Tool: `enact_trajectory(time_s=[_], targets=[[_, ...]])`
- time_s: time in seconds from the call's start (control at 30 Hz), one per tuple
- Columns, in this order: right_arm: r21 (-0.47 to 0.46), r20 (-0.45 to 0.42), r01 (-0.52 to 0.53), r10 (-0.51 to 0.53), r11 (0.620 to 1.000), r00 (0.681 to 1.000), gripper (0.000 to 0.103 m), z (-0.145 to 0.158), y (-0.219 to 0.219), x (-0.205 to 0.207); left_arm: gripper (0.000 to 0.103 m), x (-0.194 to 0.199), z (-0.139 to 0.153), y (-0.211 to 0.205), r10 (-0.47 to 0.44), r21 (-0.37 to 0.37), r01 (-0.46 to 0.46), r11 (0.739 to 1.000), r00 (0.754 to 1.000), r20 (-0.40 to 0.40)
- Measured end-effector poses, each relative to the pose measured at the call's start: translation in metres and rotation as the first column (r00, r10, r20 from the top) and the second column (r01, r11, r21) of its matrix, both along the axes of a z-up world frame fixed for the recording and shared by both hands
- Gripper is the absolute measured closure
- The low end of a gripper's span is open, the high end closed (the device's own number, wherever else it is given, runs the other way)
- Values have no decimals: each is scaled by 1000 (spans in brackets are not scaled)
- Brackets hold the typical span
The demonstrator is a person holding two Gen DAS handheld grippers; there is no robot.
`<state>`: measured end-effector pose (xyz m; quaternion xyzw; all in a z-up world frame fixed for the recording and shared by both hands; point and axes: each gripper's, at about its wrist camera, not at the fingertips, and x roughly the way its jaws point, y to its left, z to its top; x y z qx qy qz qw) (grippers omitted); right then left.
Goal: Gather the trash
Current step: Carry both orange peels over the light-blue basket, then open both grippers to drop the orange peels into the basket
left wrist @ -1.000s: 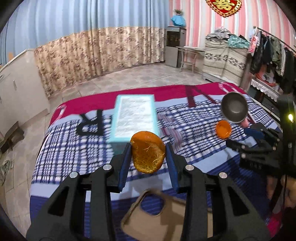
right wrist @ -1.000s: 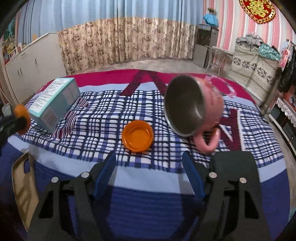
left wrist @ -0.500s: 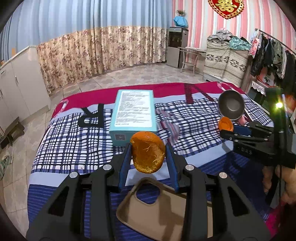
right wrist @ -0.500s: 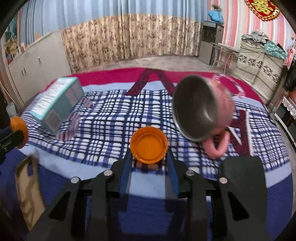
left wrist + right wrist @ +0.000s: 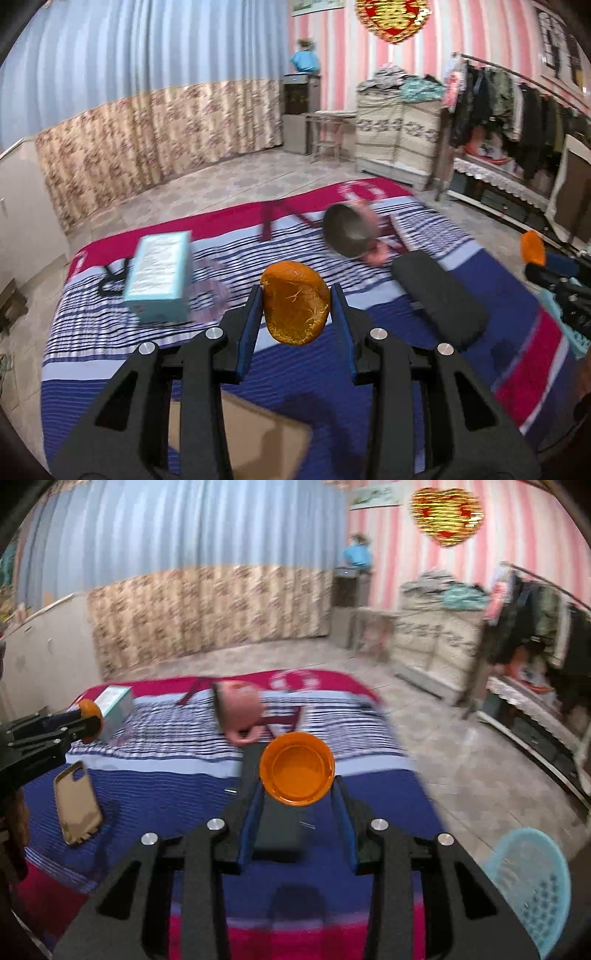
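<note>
My right gripper (image 5: 297,805), wide apart a second ago above the orange lid (image 5: 297,768) on the plaid blanket (image 5: 177,734), is now clamped on that lid and has lifted it off the bed. My left gripper (image 5: 295,319) is clamped on the orange peel (image 5: 295,302), as before, and has also risen clear. Both scraps are now in hand, so I judge the pick-up done; the blue basket (image 5: 528,882) on the floor, lower right, looks like the place to drop them.
</note>
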<state>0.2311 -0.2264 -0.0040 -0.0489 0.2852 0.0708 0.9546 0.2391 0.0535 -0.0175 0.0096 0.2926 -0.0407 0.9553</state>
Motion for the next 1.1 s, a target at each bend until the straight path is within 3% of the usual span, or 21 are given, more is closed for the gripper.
enact_trajectory(time_s=[0.17,0.4,0.67,1.1], targets=[[6,55,156,-156,988,986,65,16,-71,-36,67,-5,10,-53,-86,-11,86,996,996,21],[68,57,349,-353,935,934,65,12,-167,-72,67,-12,22,-139,-226,-5,227,974,973,54],[67,45,498,-502,864,864,65,-8,-240,-104,67,-17,22,-236,-377,-27,378,925,925,57],[121,8,591,-596,798,803,65,-40,-310,-132,67,-34,-13,-366,-579,17,579,815,815,1]])
